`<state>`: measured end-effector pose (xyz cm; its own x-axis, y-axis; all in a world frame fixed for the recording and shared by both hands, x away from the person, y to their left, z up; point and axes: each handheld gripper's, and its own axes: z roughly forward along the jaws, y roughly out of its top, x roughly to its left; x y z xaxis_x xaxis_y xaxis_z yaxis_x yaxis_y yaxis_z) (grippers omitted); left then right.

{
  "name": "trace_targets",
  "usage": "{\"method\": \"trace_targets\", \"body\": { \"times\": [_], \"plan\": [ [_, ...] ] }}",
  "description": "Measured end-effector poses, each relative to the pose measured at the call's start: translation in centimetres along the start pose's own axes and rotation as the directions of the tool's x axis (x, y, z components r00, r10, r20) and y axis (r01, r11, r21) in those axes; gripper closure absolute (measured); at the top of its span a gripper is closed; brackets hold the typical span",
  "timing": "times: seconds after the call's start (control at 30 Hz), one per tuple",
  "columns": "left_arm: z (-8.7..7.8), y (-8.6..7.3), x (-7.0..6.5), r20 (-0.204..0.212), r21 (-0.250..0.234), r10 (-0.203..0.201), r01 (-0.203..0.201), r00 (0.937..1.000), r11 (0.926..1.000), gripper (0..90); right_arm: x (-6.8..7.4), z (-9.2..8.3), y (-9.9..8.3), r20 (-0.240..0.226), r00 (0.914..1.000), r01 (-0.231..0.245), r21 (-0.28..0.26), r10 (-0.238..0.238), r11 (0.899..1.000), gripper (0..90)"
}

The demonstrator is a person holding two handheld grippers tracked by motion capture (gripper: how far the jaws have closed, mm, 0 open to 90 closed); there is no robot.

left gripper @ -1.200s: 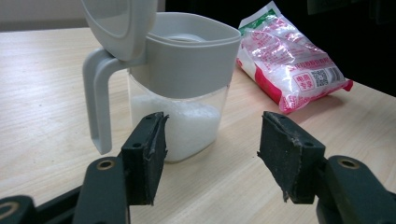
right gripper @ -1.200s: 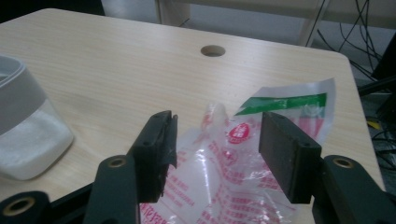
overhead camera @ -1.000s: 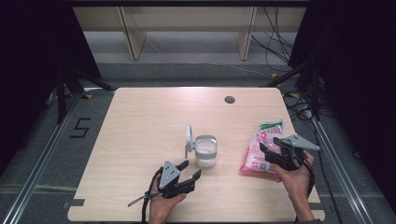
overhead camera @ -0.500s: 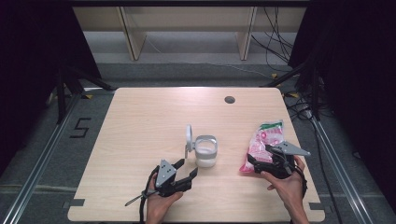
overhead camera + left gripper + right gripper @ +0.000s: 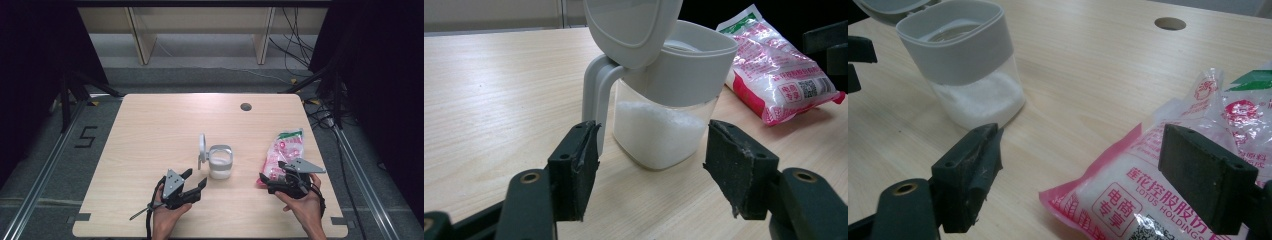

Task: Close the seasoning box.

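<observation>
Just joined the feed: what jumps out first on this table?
Mid-table stands a clear jar with a grey collar, its lid flipped up, about a third full of white granules. To its right lies a pink-and-white bag of similar white granules, flat on the wood. The left gripper sits open just short of the jar, and the right gripper is open at the bag's near end.

In the high view, the near end of the pink bag (image 5: 284,152) is being covered by the right claw (image 5: 265,179), and its print is being rendered too small to read. In the right claw view, the bag (image 5: 1148,195) is being cut off by the right and bottom edges. In the left claw view, the container's lid (image 5: 631,27) is being cropped by the top edge.
</observation>
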<state>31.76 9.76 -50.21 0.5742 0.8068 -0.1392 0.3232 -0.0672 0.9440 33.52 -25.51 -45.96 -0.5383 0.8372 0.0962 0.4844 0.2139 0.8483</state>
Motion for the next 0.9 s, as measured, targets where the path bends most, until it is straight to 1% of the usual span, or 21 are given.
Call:
{"method": "trace_targets", "body": {
  "times": [0.03, 0.07, 0.1, 0.13, 0.17, 0.23, 0.27, 0.3, 0.33, 0.4, 0.43, 0.57, 0.6, 0.63, 0.67, 0.7, 0.73, 0.77, 0.83, 0.87, 0.9],
  "plan": [
    [0.0, 0.0, 0.1, 0.004, -0.005, 0.004, -0.004, 1.0000, 1.0000, 37.8, -0.2, 0.0, -0.1, 0.000, 0.9996, 0.028, 0.004, -0.028, 1.000, 18.8],
    [0.1, 0.1, 0.3, 0.005, -0.006, 0.008, -0.008, 1.0000, 1.0000, 37.9, -0.1, 0.0, -0.1, 0.008, 0.9993, 0.038, 0.005, -0.038, 0.999, 19.2],
    [0.0, 0.1, 0.3, 0.001, -0.002, 0.009, -0.009, 1.0000, 1.0000, 38.1, 0.1, 0.0, -0.2, -0.001, 0.9999, 0.013, 0.009, -0.013, 1.000, 19.5],
    [0.0, 0.1, 0.4, 0.002, -0.005, 0.007, -0.007, 1.0000, 1.0000, 38.5, -0.1, 0.0, -0.2, -0.008, 0.9993, 0.038, 0.002, -0.038, 0.999, 19.6],
    [0.0, 0.1, 0.4, 0.000, -0.006, 0.007, -0.007, 1.0000, 1.0000, 39.1, -0.1, -0.1, -0.2, -0.008, 0.9991, 0.041, 0.007, -0.041, 0.999, 19.6],
    [-0.1, 0.2, 0.6, -0.002, -0.006, 0.009, -0.009, 1.0000, 0.9999, 39.3, 0.1, -0.2, -0.2, -0.004, 0.9994, 0.035, 0.007, -0.035, 0.999, 19.7],
    [-0.1, 0.2, 0.7, -0.005, -0.005, 0.013, -0.013, 0.9999, 0.9999, 39.9, 0.3, -0.2, -0.3, -0.003, 0.9999, 0.016, 0.004, -0.016, 1.000, 19.8],
    [-0.1, 0.3, 0.7, -0.007, -0.008, 0.014, -0.014, 0.9999, 0.9999, 41.4, 0.2, -0.2, -0.3, -0.003, 0.9990, 0.045, -0.003, -0.045, 0.999, 20.0],
    [-0.2, 0.3, 0.7, -0.013, -0.001, 0.014, -0.014, 0.9998, 0.9999, 42.1, 0.4, -0.2, -0.3, -0.006, 0.9996, 0.026, 0.002, -0.026, 1.000, 20.2],
    [-0.2, 0.5, 0.8, -0.006, -0.013, 0.016, -0.016, 0.9999, 0.9998, 45.6, 0.5, -0.3, -0.4, -0.012, 0.9996, 0.025, 0.003, -0.025, 1.000, 20.4],
    [-0.2, 0.6, 0.9, -0.008, -0.010, 0.025, -0.025, 0.9996, 0.9996, 45.6, 0.4, -0.2, -0.4, -0.013, 0.9986, 0.051, -0.004, -0.051, 0.999, 20.4],
    [-0.1, 0.8, 1.1, -0.013, -0.006, 0.055, -0.055, 0.9984, 0.9984, 51.2, 0.8, -0.3, -0.6, -0.024, 0.9986, 0.047, 0.001, -0.047, 0.999, 20.7],
    [-0.1, 0.8, 1.2, -0.016, -0.006, 0.061, -0.061, 0.9980, 0.9981, 53.6, 1.0, -0.4, -0.6, -0.024, 0.9992, 0.032, 0.017, -0.031, 0.999, 20.7],
    [-0.1, 0.9, 1.3, -0.015, -0.007, 0.064, -0.065, 0.9978, 0.9979, 55.4, 0.9, -0.4, -0.6, -0.022, 0.9982, 0.057, 0.011, -0.057, 0.998, 20.7],
    [0.0, 1.0, 1.4, -0.009, -0.009, 0.068, -0.068, 0.9977, 0.9977, 58.1, 1.0, -0.3, -0.6, -0.040, 0.9977, 0.055, 0.001, -0.055, 0.998, 20.7],
    [0.0, 1.0, 1.5, -0.016, -0.007, 0.062, -0.062, 0.9979, 0.9980, 60.2, 1.0, -0.3, -0.6, -0.038, 0.9972, 0.064, 0.001, -0.064, 0.998, 20.7],
    [0.1, 1.1, 1.6, -0.020, -0.009, 0.063, -0.063, 0.9978, 0.9980, 62.3, 1.3, -0.4, -0.7, -0.030, 0.9990, 0.033, 0.011, -0.033, 0.999, 20.7],
    [0.2, 1.2, 1.7, -0.016, -0.009, 0.068, -0.069, 0.9975, 0.9976, 66.5, 1.1, -0.5, -0.7, -0.026, 0.9979, 0.060, 0.015, -0.060, 0.998, 20.7],
    [0.5, 1.3, 2.1, -0.005, -0.017, 0.067, -0.067, 0.9977, 0.9976, 72.4, 1.1, -0.5, -0.7, -0.032, 0.9977, 0.061, 0.018, -0.060, 0.998, 20.7],
    [0.5, 1.4, 2.1, -0.019, -0.010, 0.074, -0.074, 0.9971, 0.9972, 74.9, 1.5, -0.5, -0.8, -0.031, 0.9992, 0.026, 0.020, -0.025, 0.999, 20.7],
    [0.6, 1.5, 2.2, -0.023, -0.010, 0.077, -0.077, 0.9968, 0.9970, 76.8, 1.2, -0.4, -0.8, -0.024, 0.9968, 0.076, 0.001, -0.076, 0.997, 20.8]
  ]
}}
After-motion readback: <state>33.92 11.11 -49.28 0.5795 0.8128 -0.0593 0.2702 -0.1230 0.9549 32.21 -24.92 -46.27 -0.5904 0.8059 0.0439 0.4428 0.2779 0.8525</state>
